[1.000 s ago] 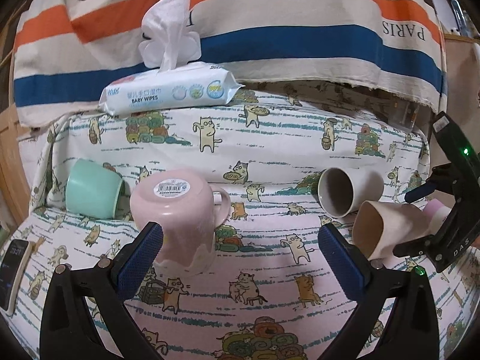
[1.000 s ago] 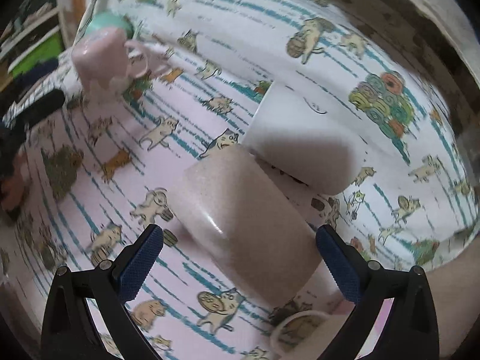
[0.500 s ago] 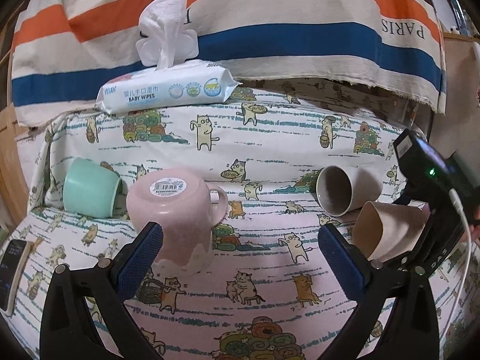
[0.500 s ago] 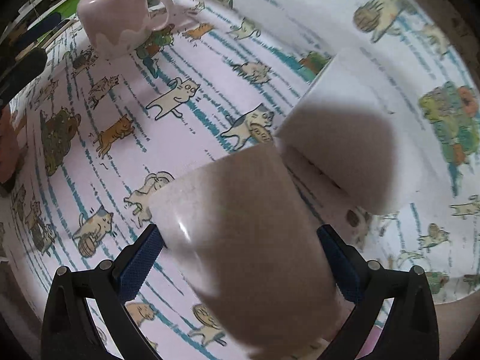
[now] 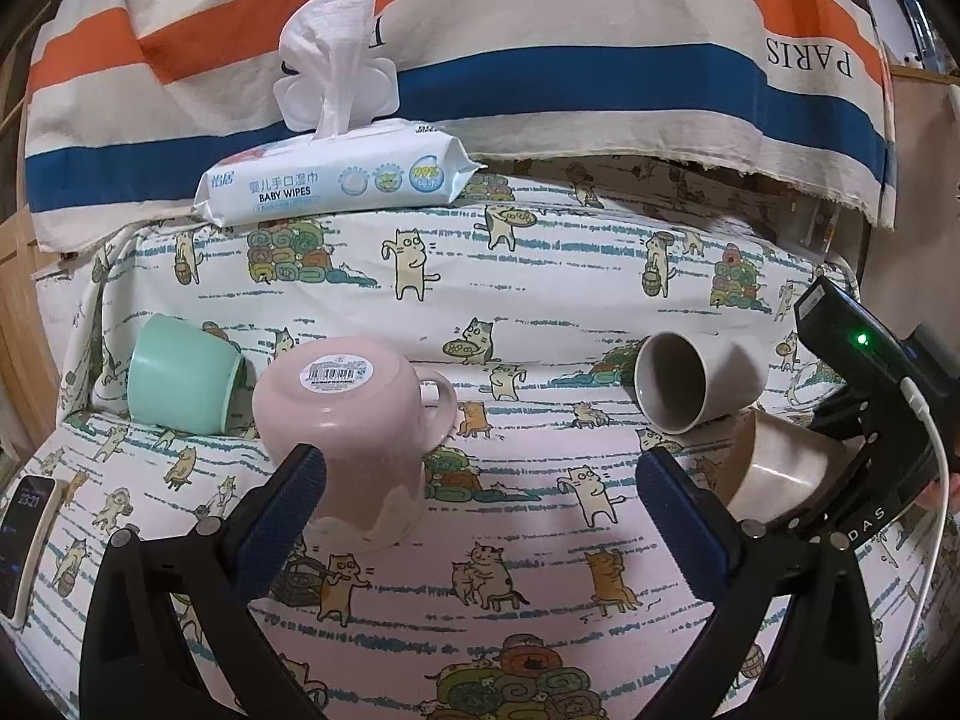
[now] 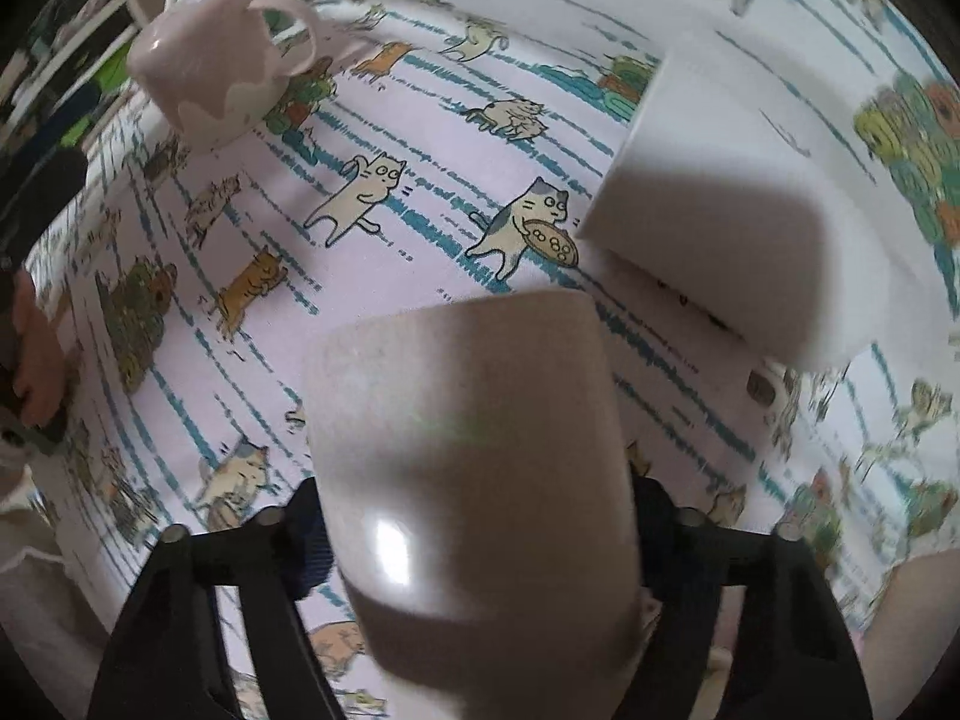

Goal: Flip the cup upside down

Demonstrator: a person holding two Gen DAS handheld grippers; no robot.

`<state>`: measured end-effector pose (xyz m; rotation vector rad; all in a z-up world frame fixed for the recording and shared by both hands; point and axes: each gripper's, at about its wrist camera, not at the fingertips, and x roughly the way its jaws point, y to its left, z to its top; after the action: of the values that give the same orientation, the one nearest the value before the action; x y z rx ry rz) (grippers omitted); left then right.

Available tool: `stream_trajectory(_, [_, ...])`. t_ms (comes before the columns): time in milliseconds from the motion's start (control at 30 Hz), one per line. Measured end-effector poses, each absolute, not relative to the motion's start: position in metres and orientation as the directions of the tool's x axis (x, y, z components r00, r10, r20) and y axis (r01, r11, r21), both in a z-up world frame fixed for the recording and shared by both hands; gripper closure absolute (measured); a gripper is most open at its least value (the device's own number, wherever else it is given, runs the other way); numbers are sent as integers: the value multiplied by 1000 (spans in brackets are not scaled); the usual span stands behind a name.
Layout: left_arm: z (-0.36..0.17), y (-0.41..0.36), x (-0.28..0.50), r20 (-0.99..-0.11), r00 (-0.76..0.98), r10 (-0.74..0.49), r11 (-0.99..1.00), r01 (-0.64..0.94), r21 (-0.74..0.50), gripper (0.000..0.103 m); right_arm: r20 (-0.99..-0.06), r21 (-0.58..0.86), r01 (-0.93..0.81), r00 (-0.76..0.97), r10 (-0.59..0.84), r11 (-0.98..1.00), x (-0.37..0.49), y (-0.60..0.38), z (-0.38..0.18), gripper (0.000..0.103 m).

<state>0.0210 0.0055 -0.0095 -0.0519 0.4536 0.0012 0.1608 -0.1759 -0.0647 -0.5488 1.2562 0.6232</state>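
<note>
My right gripper (image 6: 474, 534) is shut on a beige cup (image 6: 474, 450), fingers on both its sides, mouth pointing away and down at the cloth. In the left wrist view the same beige cup (image 5: 780, 474) hangs tilted at the right in the right gripper (image 5: 870, 444). My left gripper (image 5: 480, 498) is open and empty, with a pink mug (image 5: 342, 420) standing upside down just behind its left finger. A grey cup (image 5: 690, 381) lies on its side beside the beige one; it also shows in the right wrist view (image 6: 738, 210).
A mint green cup (image 5: 180, 384) lies on its side at the left. A pack of baby wipes (image 5: 336, 180) sits on the raised back edge under a striped cloth (image 5: 540, 48). A phone (image 5: 24, 546) lies at the far left. The cat-print cloth (image 5: 510, 540) covers the surface.
My right gripper closed on the beige cup, lifted it off the cloth and tilted it. The left gripper drifted slightly; the pink mug stayed put.
</note>
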Motion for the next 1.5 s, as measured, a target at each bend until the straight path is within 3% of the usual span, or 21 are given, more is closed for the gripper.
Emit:
stream_trajectory(233, [-9,6,21,-436,900,-4,999,-18,-46,0,-959,101,-580,159,234,809,150,-181,-56,32])
stream_trajectory(433, [-8,6,20,-425,905,2,999,-20,-38,0,-930,283,-299,148,337,912,145,-184,-56,32])
stream_trajectory(567, [-7,6,19,-418,909,7,999,-22,-30,0,-924,304,-212,169,342,929,136,-178,-56,33])
stream_trajectory(1033, [-6,8,17,-403,915,3,999,-21,-41,0,-895,258,-217,312,318,941,124,-166,-44,33])
stream_trajectory(1400, [-3,3,11,-377,926,-5,1000,-2,-18,0,-831,202,-318,444,334,926,86,-177,-22,30])
stream_trajectory(1500, [-4,3,11,-381,924,-12,1000,3,-25,0,-796,119,-380,515,316,917,68,-179,-11,25])
